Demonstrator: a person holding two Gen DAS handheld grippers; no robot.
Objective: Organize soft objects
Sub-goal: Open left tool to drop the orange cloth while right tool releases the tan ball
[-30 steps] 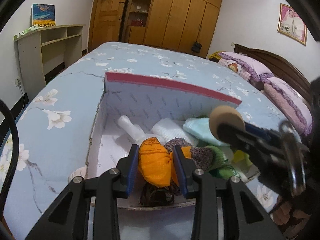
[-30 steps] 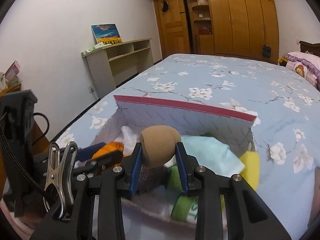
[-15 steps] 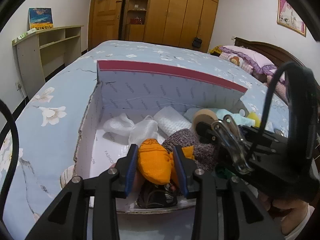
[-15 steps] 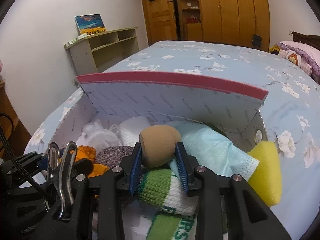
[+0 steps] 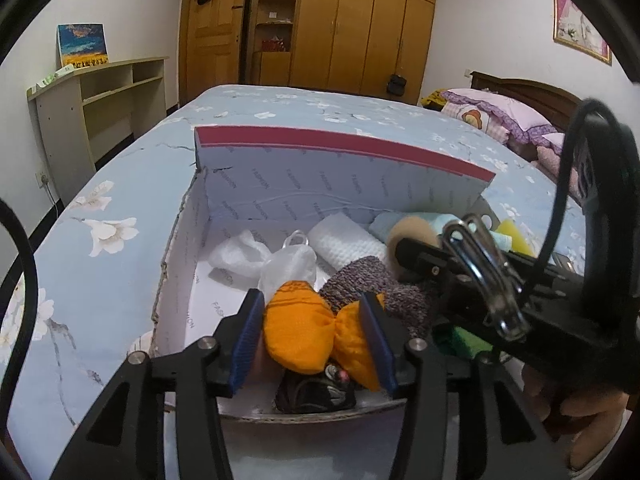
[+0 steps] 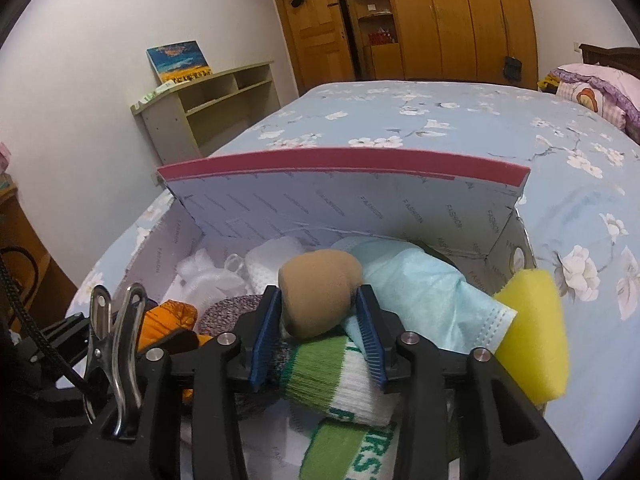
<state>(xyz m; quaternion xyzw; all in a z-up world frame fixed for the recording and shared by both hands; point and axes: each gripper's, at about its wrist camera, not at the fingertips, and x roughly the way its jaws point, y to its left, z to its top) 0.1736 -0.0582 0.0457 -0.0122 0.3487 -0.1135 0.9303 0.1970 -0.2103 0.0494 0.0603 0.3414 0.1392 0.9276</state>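
- Left wrist view: the left gripper (image 5: 314, 342) has its blue pads pinching an orange cloth pouch (image 5: 310, 336), low over the near end of the open cardboard box (image 5: 280, 196).
- Under the pouch sits something dark (image 5: 316, 390), half covered, too murky to name.
- Beyond the fingers: crumpled clear plastic bags (image 5: 264, 258), a white roll (image 5: 346, 240) and a grey knitted piece (image 5: 360, 284).
- To the right of the fingers, the other tool's black body and metal clip (image 5: 486, 276) block that end of the box.
- Right wrist view: the right gripper (image 6: 318, 326) is squeezing a tan sponge ball (image 6: 318, 290) between its pads, above the box contents.
- Just below the fingers lies a green-and-white striped sock (image 6: 340, 376), its lettering cut off; beyond them a pale blue face mask (image 6: 424, 296).
- A yellow sponge (image 6: 534, 334) lies right of the fingers, at the box's right wall; whether it leans on the wall I cannot tell.
- The box sits on a blue flowered bedspread (image 6: 440, 120); wooden wardrobes (image 6: 452, 16), a shelf unit (image 6: 212, 108) and pink pillows (image 5: 500, 114) round out the bedroom.
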